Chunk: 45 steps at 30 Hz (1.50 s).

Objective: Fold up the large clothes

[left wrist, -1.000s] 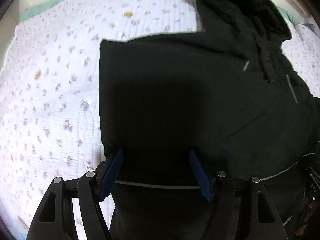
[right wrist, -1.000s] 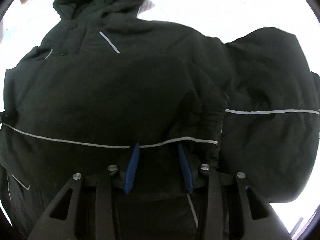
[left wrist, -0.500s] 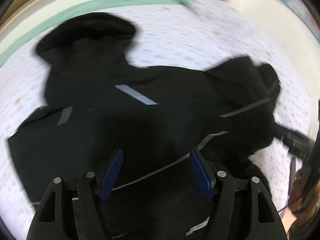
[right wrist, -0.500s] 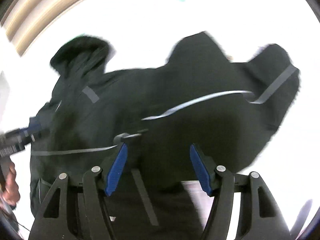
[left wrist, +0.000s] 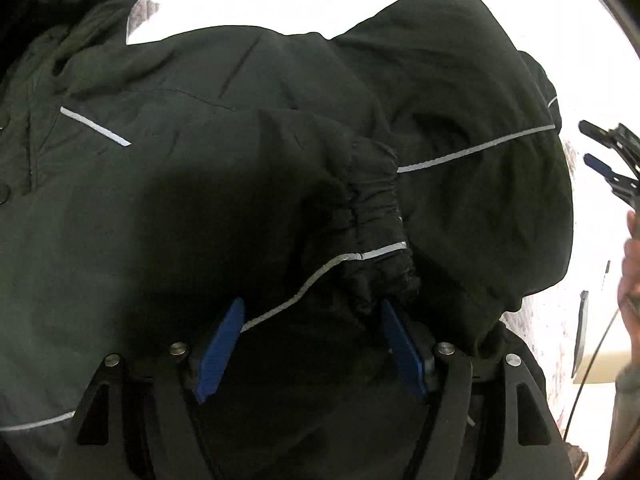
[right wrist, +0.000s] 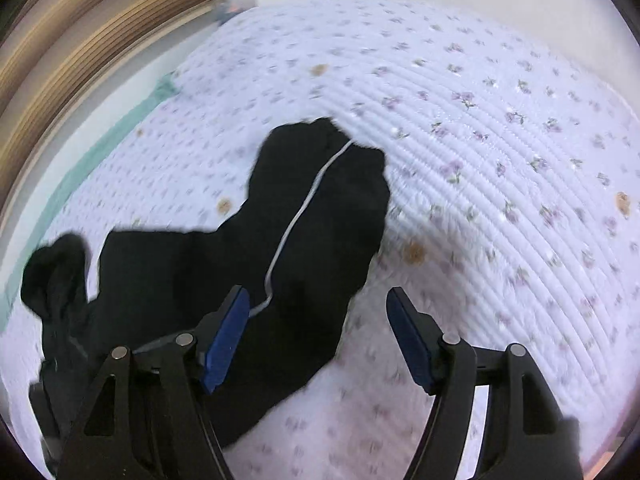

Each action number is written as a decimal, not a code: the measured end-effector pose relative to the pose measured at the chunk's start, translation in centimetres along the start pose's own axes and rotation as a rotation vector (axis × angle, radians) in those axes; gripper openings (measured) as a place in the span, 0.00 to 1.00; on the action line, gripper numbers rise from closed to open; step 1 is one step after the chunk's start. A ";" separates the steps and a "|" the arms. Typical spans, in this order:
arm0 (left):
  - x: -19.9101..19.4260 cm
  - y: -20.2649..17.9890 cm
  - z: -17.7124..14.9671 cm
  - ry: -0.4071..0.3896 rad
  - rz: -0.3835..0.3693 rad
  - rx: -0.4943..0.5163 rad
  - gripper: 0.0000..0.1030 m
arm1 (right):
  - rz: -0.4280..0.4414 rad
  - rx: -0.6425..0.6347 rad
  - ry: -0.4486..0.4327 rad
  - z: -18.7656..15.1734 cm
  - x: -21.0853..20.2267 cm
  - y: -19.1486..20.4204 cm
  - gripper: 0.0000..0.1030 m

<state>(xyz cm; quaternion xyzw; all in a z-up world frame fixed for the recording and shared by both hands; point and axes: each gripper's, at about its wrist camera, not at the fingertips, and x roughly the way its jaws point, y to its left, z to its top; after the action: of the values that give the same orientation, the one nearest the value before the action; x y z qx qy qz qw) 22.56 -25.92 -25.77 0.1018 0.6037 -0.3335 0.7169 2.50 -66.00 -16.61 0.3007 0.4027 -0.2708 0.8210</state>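
A black hooded jacket (left wrist: 200, 200) with thin reflective stripes lies spread on a floral bedspread (right wrist: 500, 160). One sleeve is folded across its body, its gathered cuff (left wrist: 372, 216) near the middle of the left wrist view. My left gripper (left wrist: 312, 344) hovers over that cuff. Its jaws are opening, the pads apart with jacket cloth below them and not pinched. My right gripper (right wrist: 316, 336) is off to the side, its jaws opening and empty, above the edge of the other sleeve (right wrist: 320, 200) and bare bedspread. The hood (right wrist: 52, 276) lies at the far left.
The right gripper (left wrist: 612, 164) and a hand (left wrist: 632, 264) show at the right edge of the left wrist view. A green border (right wrist: 80, 168) runs along the bed's far edge beside a wooden slatted surface (right wrist: 80, 40). Bare bedspread stretches to the right of the jacket.
The right gripper's jaws widened off the cuff and it swung away over the bedspread. The left gripper travelled from the jacket's left edge to above the folded sleeve cuff.
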 end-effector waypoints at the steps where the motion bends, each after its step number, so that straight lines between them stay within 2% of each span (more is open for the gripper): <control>1: 0.1 0.1 0.2 -0.001 0.004 0.004 0.71 | -0.002 0.015 0.004 0.8 1.0 -0.5 0.72; 7: 1.1 -1.4 -0.4 -0.004 0.040 0.055 0.77 | 0.042 0.084 0.057 3.4 6.2 -1.9 0.72; 12: 2.1 -4.4 -1.1 -0.010 0.111 0.138 0.79 | 0.157 0.168 0.114 4.4 10.4 -2.9 0.76; 13: 2.1 -4.7 -1.2 -0.012 0.125 0.151 0.80 | 0.161 0.165 0.109 4.5 10.5 -2.7 0.66; 14: 2.2 -5.1 -1.4 -0.017 0.138 0.160 0.80 | 0.174 0.156 0.096 4.5 10.2 -2.3 0.52; 15: 2.1 -5.2 -1.4 -0.020 0.139 0.159 0.80 | 0.197 0.141 0.092 4.5 9.8 -2.0 0.27; 16: 2.3 -5.7 -1.4 -0.023 0.136 0.154 0.80 | 0.192 0.128 0.081 4.4 9.1 -1.7 0.19; 18: 1.7 -6.0 -1.4 -0.036 0.109 0.121 0.79 | 0.158 0.091 0.041 4.1 7.0 -1.2 0.14; 20: -0.1 -5.7 -1.5 -0.070 0.053 0.088 0.78 | 0.117 0.053 -0.013 3.8 4.0 -1.1 0.13; 25: -3.2 -6.5 -1.1 -0.145 0.021 0.077 0.78 | -0.039 -0.001 -0.122 3.3 -1.8 -2.4 0.12; 28: -1.8 -5.3 -0.7 -0.087 0.000 0.015 0.78 | -0.128 0.028 -0.131 3.1 -2.3 -4.7 0.11; 30: 1.2 -3.8 -0.7 0.009 0.004 -0.047 0.79 | -0.128 0.082 -0.103 3.0 -1.5 -6.3 0.11; 35: 0.9 -5.2 -0.8 0.007 0.031 -0.003 0.79 | -0.165 0.100 -0.057 2.2 0.9 -6.9 0.10; 40: -3.1 -4.4 -1.5 -0.052 -0.025 -0.051 0.78 | -0.080 -0.006 -0.094 1.9 -1.7 -2.9 0.10; 45: -8.9 -0.6 -4.9 -0.150 0.045 -0.088 0.78 | 0.051 -0.173 -0.128 0.5 -5.2 4.6 0.10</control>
<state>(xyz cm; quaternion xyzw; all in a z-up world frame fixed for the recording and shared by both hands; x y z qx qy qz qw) 17.89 -20.55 -18.54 0.0584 0.5598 -0.2969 0.7714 3.13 -62.25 -10.78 0.2210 0.3634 -0.2326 0.8746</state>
